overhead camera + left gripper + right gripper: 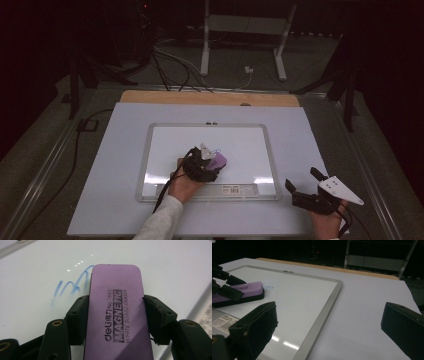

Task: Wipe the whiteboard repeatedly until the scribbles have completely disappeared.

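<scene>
A purple whiteboard eraser [117, 312] lies flat on the whiteboard [250, 145], and my left gripper [212, 162] is shut on its long sides. A blue scribble [70, 285] sits on the board just left of the eraser's far end. The high view shows the eraser [218, 161] near the board's middle, with a hand behind the gripper. In the right gripper view the eraser [242, 290] lies at the left, pinched by the other gripper. My right gripper [302, 181] rests open on the white sheet to the right of the board, nothing between its jaws.
The whiteboard's grey frame [273, 165] lies on a large white sheet [115, 170] over a wooden table edge [210, 97]. A barcode label [231, 189] sits on the board's near frame. Cables [170, 65] and a white stand [245, 30] are on the floor beyond.
</scene>
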